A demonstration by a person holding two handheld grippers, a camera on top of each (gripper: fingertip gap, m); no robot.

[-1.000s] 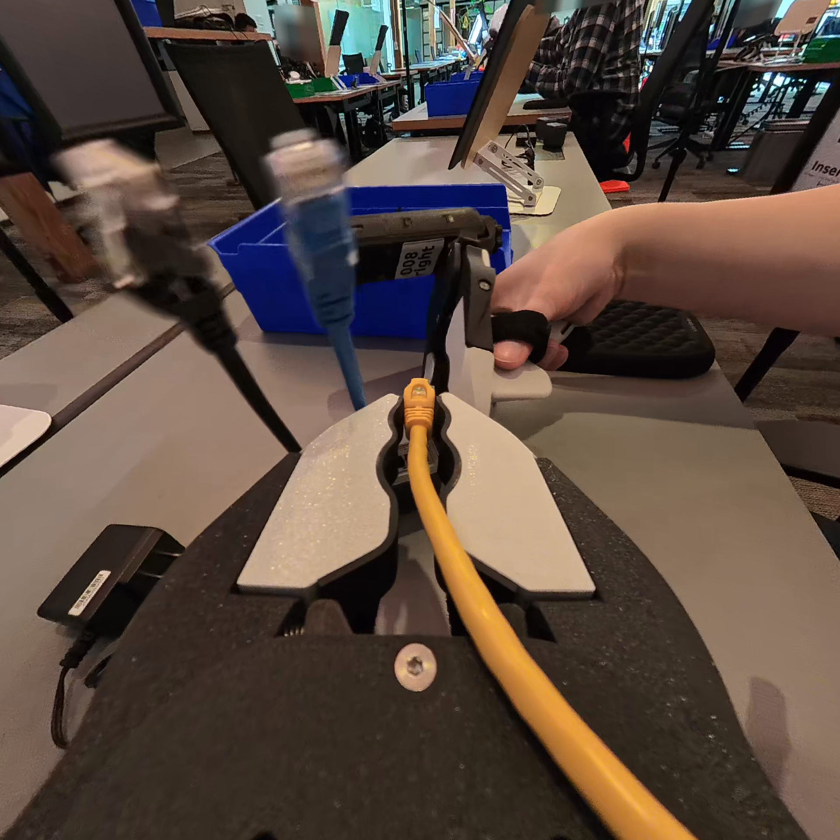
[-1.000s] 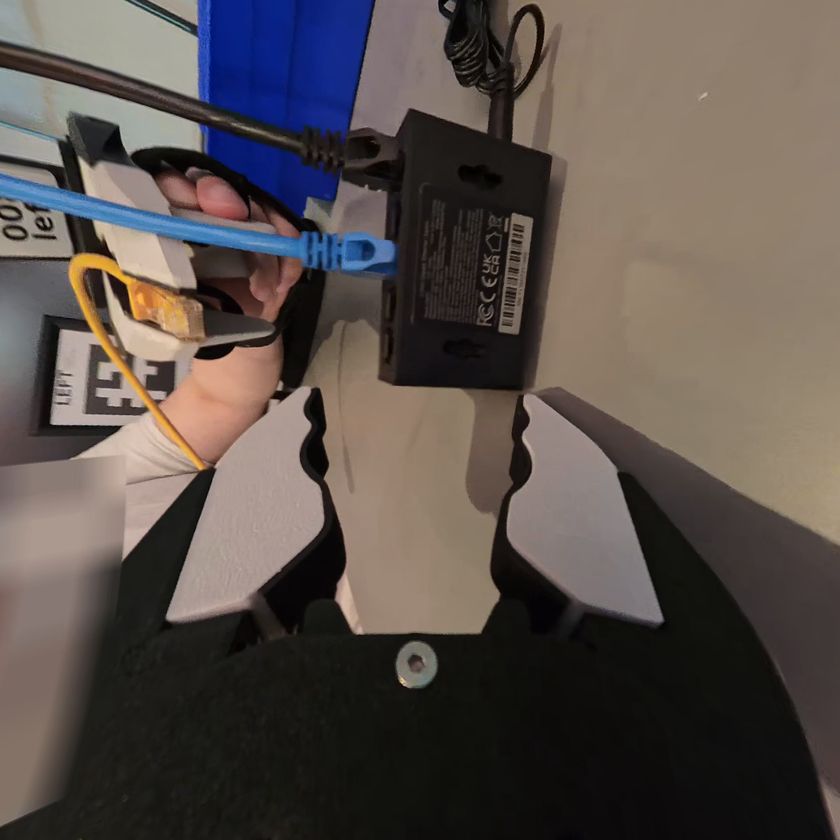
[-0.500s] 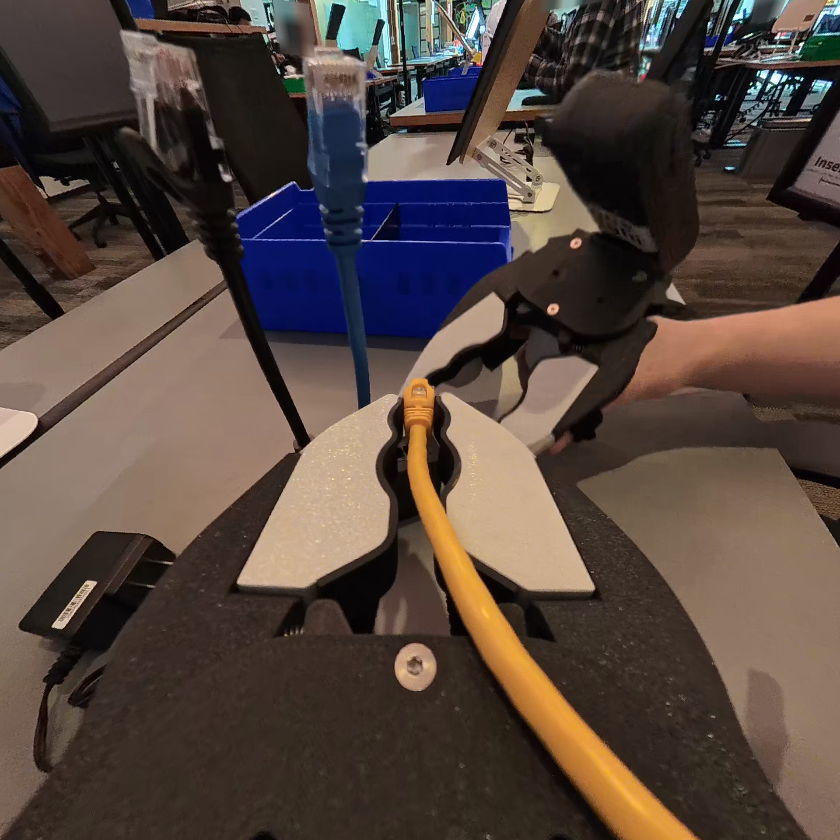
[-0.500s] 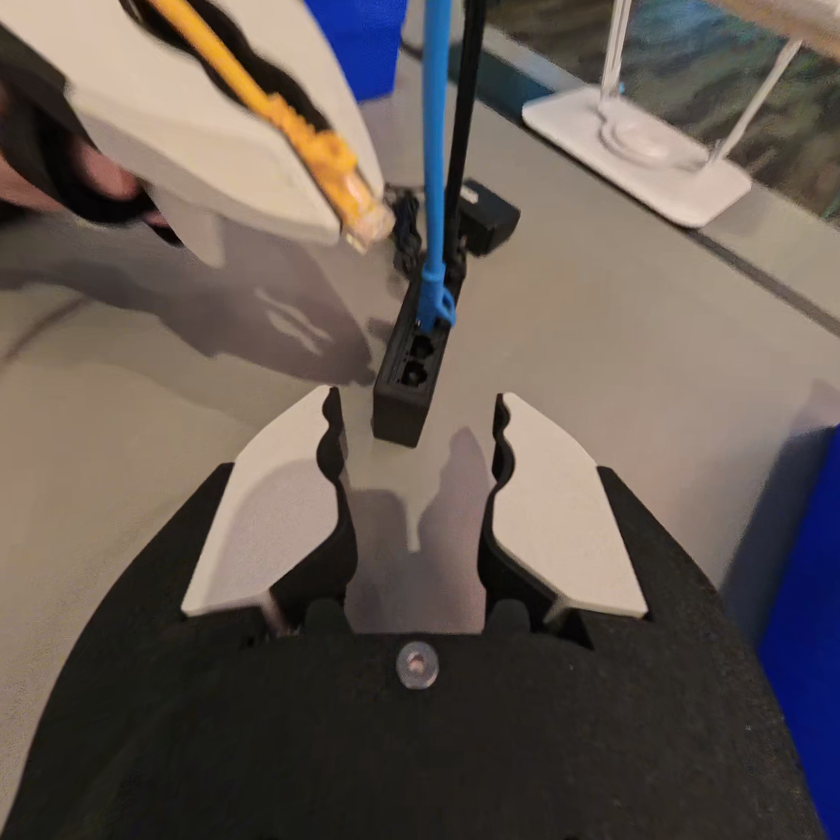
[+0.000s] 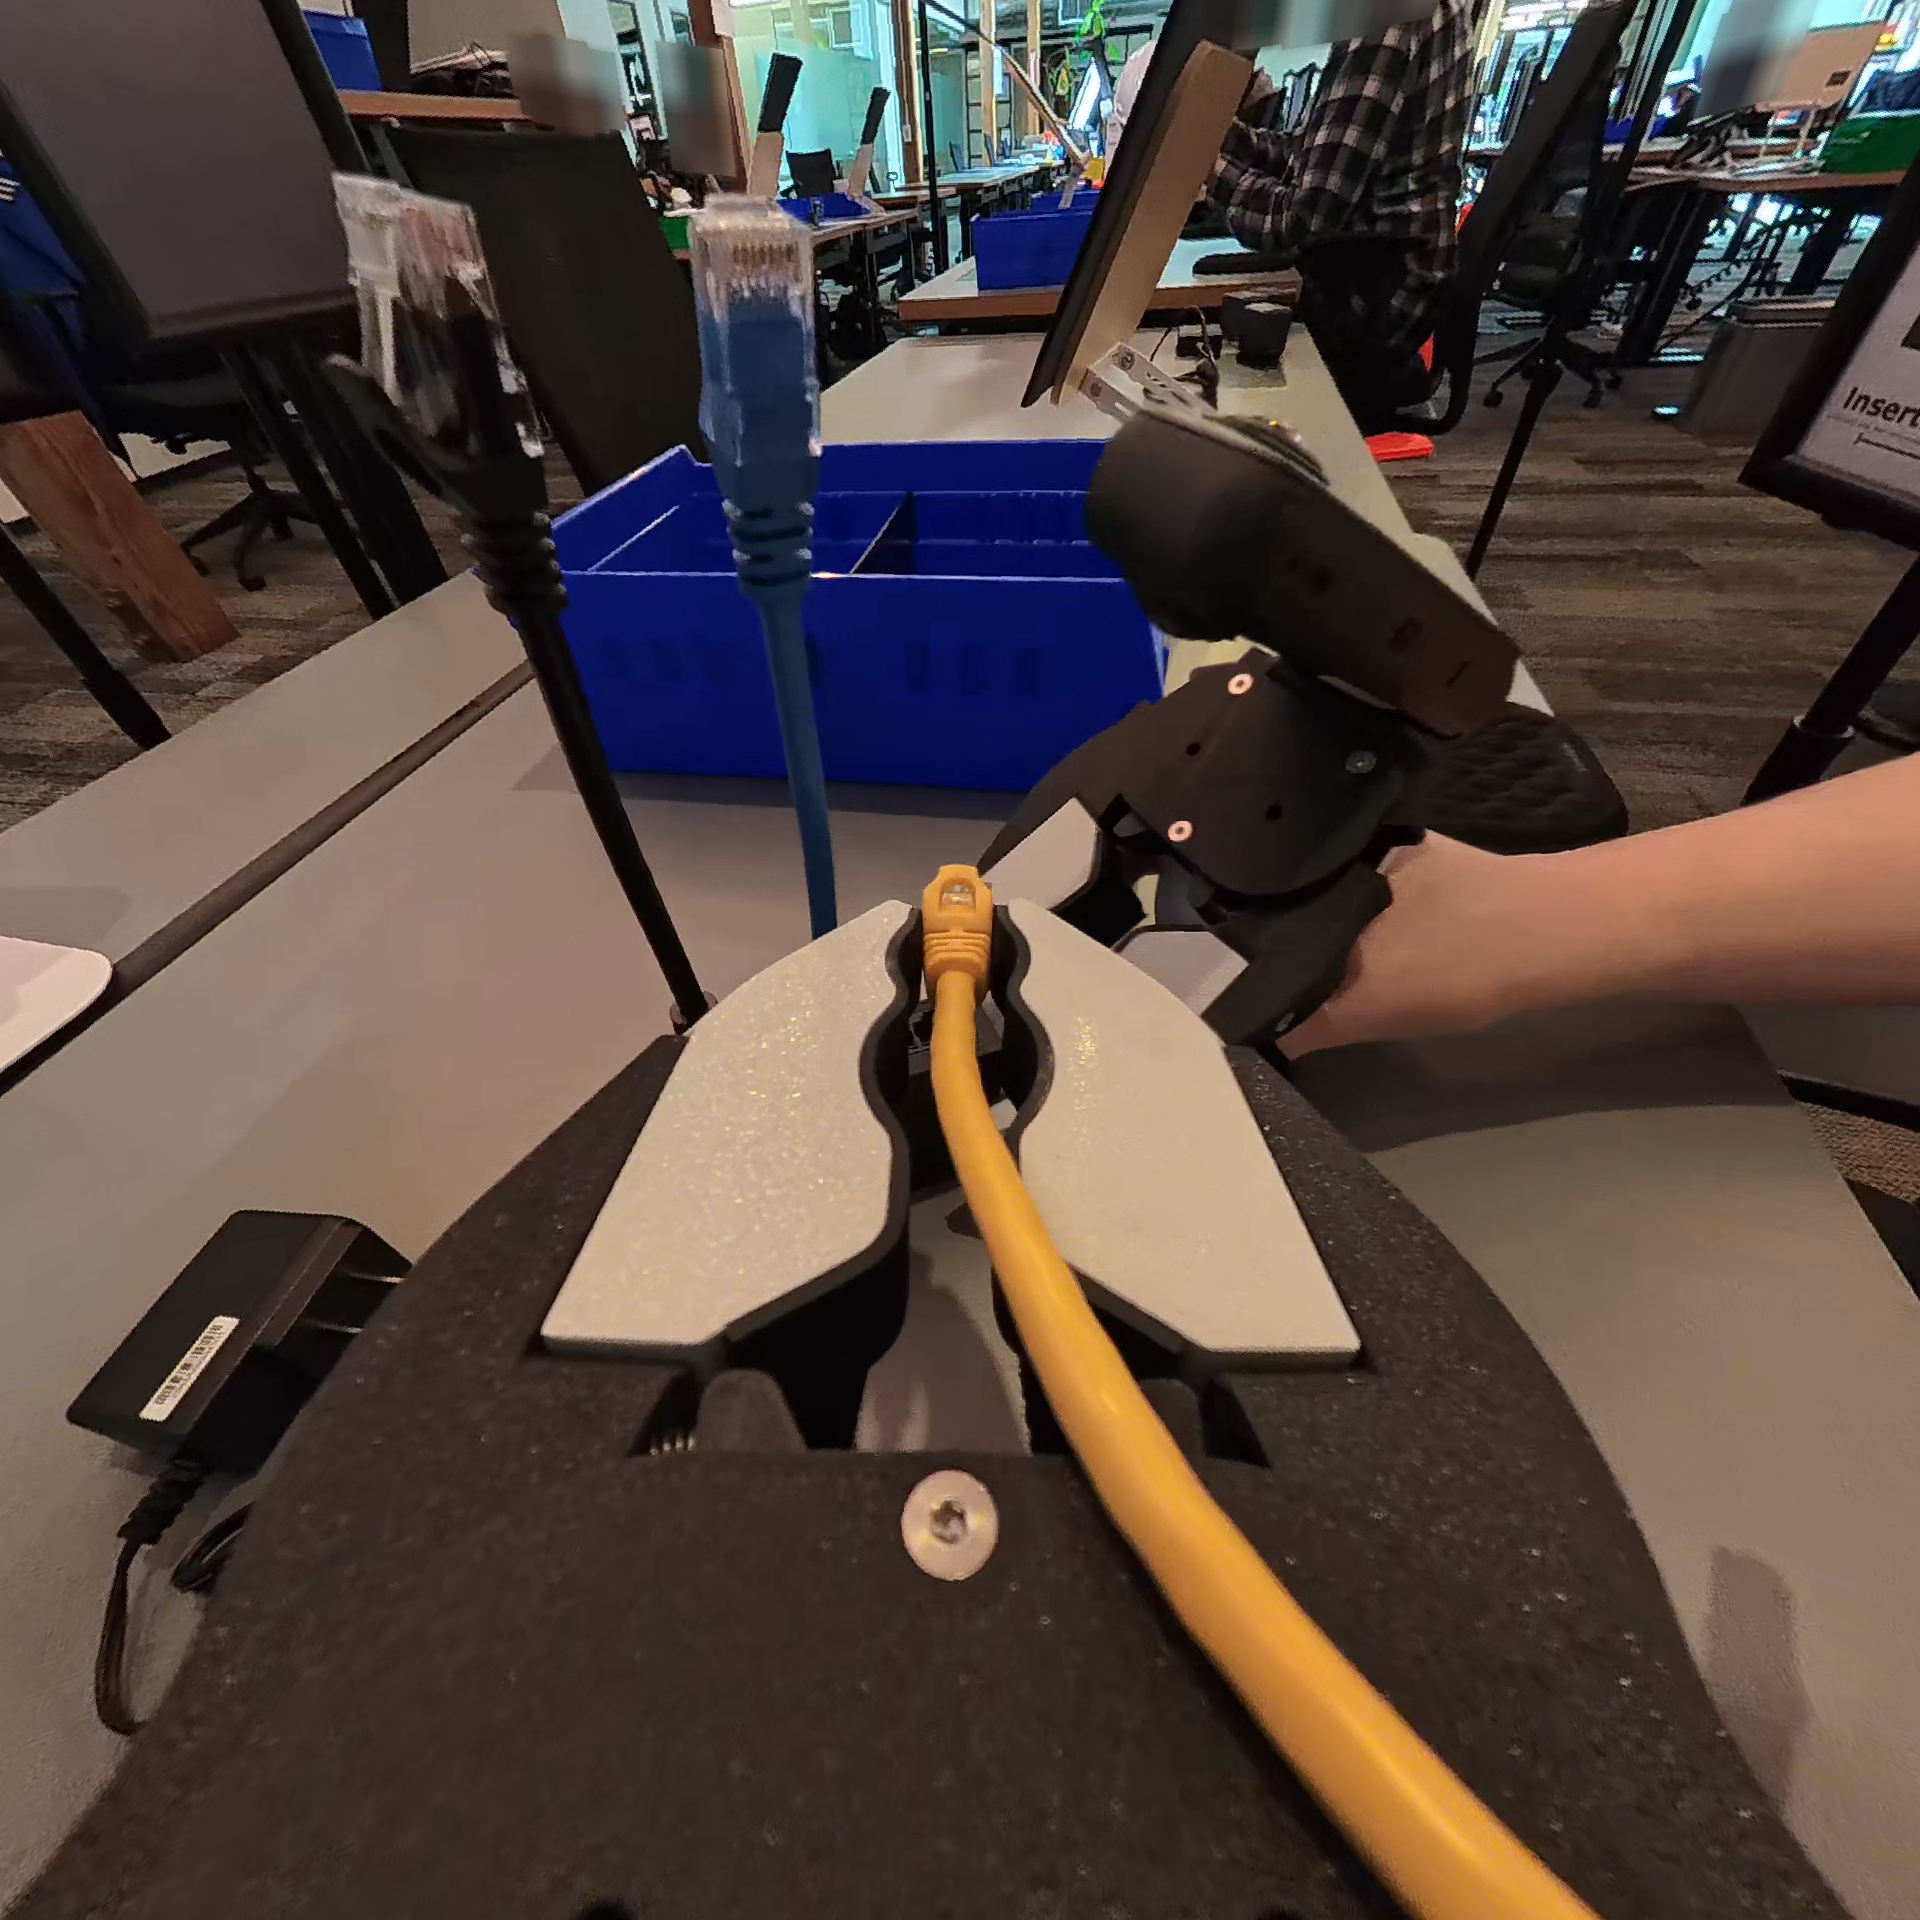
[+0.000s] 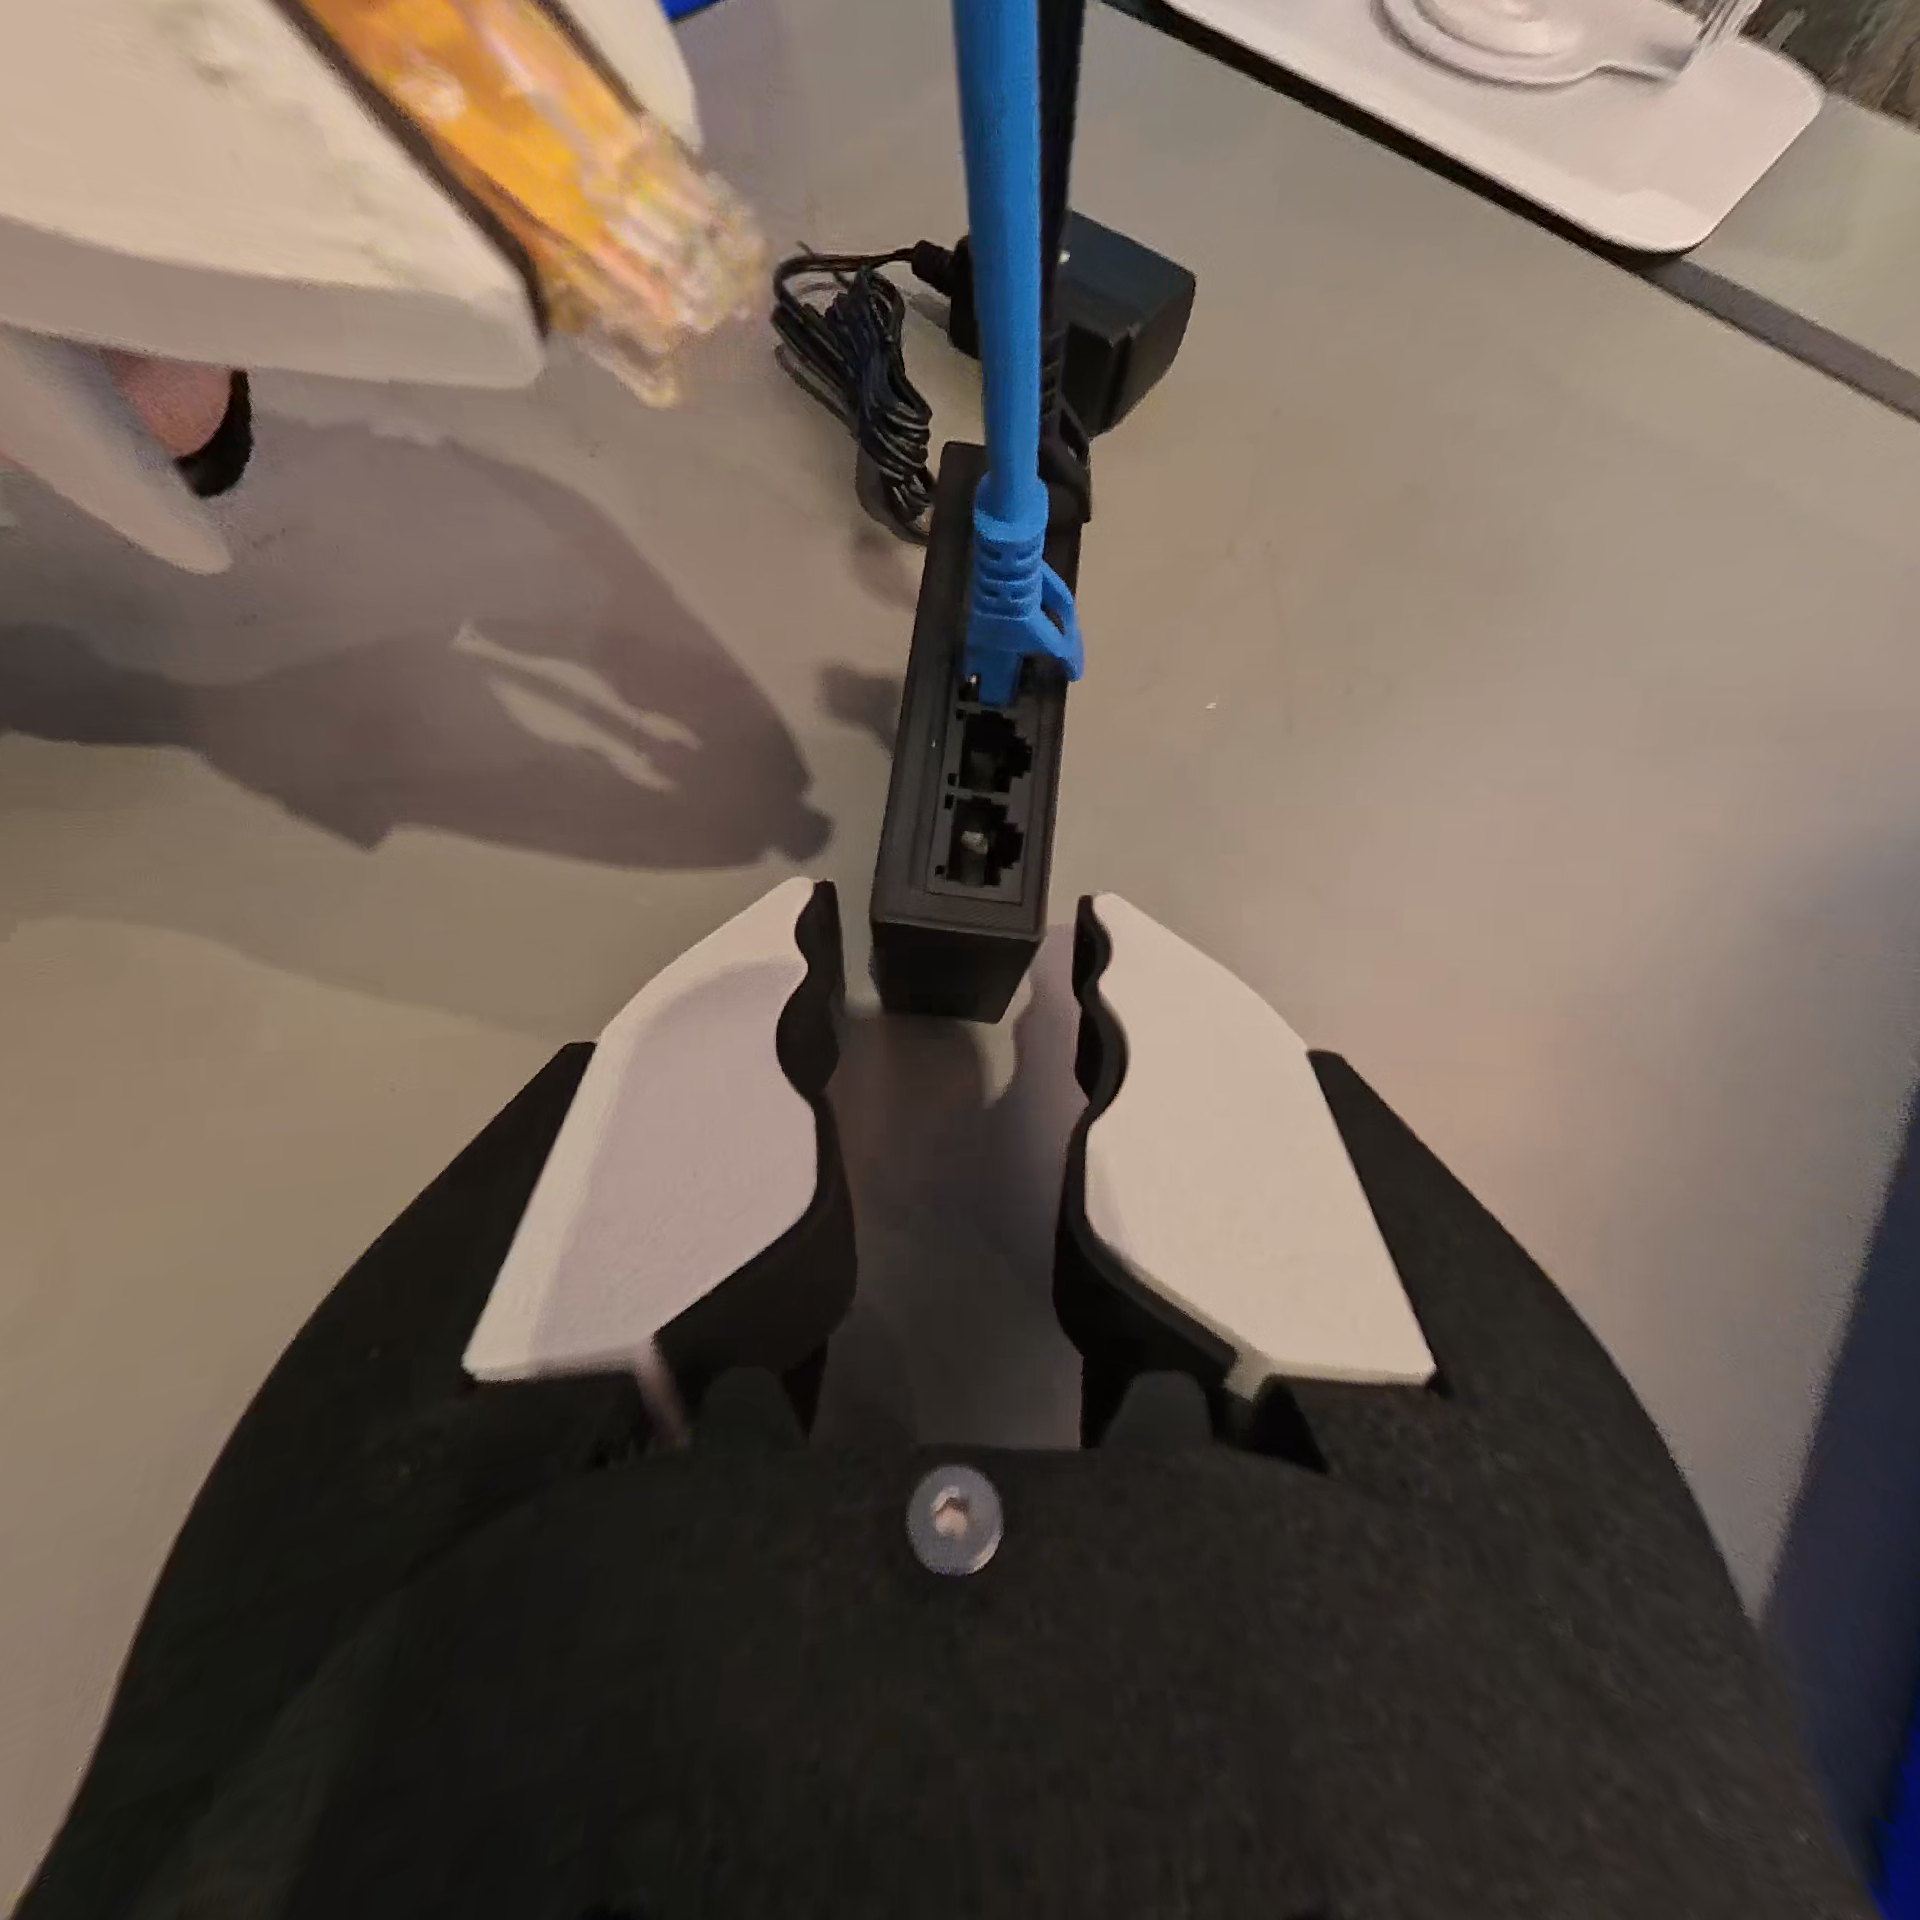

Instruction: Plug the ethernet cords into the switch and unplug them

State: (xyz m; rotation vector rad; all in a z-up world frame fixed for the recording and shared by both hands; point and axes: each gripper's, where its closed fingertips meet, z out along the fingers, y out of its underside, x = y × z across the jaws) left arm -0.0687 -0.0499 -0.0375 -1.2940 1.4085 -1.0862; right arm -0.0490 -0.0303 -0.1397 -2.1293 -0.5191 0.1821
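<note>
- Below right gripper (image 6: 951,935), right wrist view only: switch (image 6: 971,790) on table (image 6: 1455,727), blue cord (image 6: 1003,312) plugged in, two ports vacant.
- Right fingers part-open, flanking switch end, gaps visible.
- Left gripper (image 5: 961,920) clamped on yellow cord (image 5: 956,935) boot.

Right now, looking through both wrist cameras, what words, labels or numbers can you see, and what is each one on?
White sticker on the black power adapter, left wrist view: fine print, too small to read.
Framed sign at the right edge, left wrist view: dark lettering on white, cut off by the picture's edge; I do not repeat its words.
Right wrist view: no writing shows on the switch or elsewhere.
</note>
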